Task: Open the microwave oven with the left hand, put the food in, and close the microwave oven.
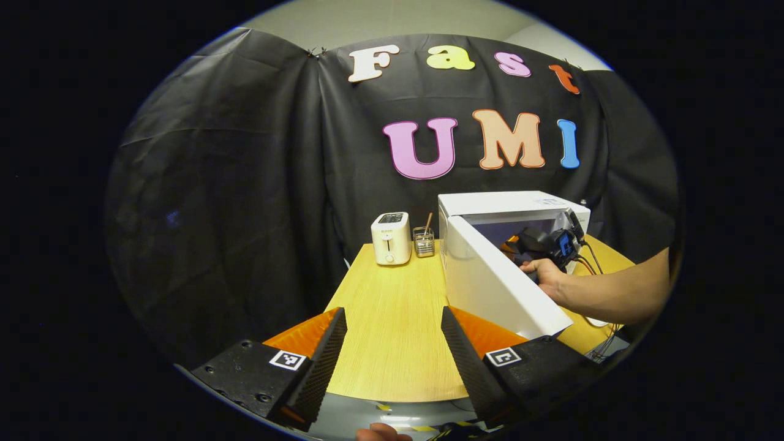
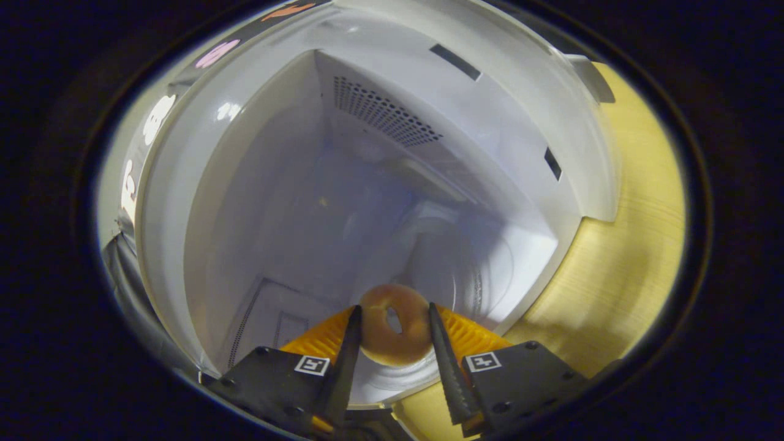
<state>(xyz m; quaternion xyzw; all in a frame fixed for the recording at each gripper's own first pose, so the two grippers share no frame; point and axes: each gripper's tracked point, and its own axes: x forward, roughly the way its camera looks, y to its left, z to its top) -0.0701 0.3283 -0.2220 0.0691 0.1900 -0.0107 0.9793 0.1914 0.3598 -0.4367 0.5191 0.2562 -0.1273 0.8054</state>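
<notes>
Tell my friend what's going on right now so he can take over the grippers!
Left gripper: open, holding nothing, back from the microwave above the wooden table.
Right gripper: shut on the bagel, reaching into the microwave cavity over the turntable.
Done: the door is swung open and the food is inside the cavity.
Left: let go of the bagel, pull the right gripper out, then close the door.

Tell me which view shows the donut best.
Right gripper view: the donut sits close up between the right gripper jaws, inside the open microwave. In the left gripper view the microwave door and a hand block the cavity.
</notes>
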